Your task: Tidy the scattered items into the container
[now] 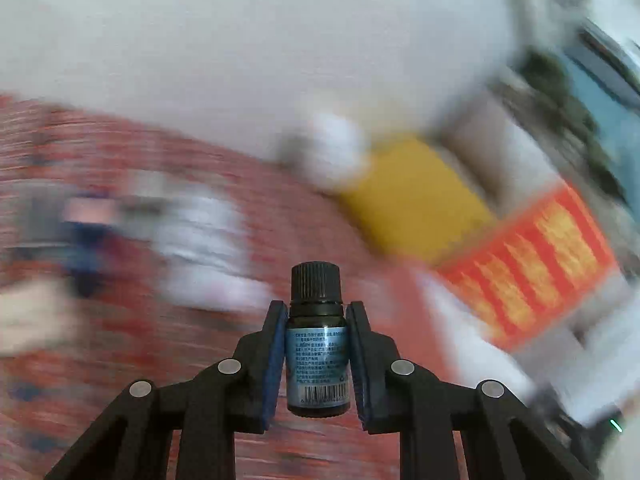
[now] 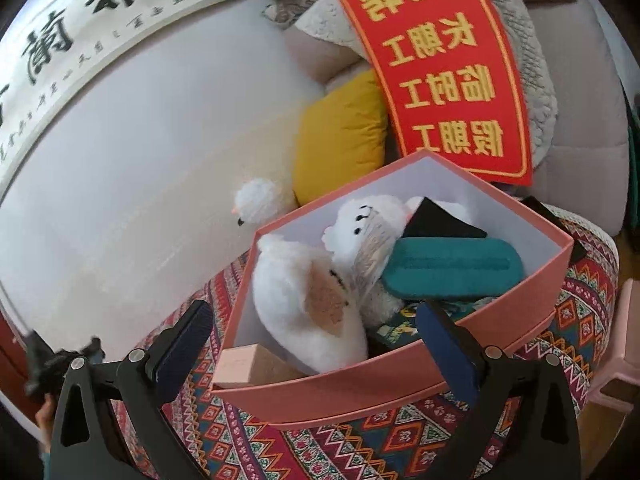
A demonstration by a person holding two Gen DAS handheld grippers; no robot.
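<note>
The big pink box point(image 2: 400, 384) sat on a bright patterned cloth point(image 2: 360, 444), and it was already quite full. Inside lay white fluffy slippers point(image 2: 304, 312), a white plush toy point(image 2: 368, 220), a green pad point(image 2: 452, 268) and a small pale block point(image 2: 240, 368) in the near corner. This looked like the carrying step, late in the tidy-up.

The left gripper point(image 1: 317, 356) squeezed a little dark bottle point(image 1: 317, 364) with a blue label, held up in the air, cap on top. Everything behind it was blurry. Next, I think the bottle needed to go over the box and drop into a gap, maybe near the pale block.

The right gripper point(image 2: 312, 344) was spread wide with nothing in it, hanging right over the box edge, so it might get in the way. A yellow pillow point(image 2: 340, 136) and a red sign point(image 2: 440, 68) sat behind.
</note>
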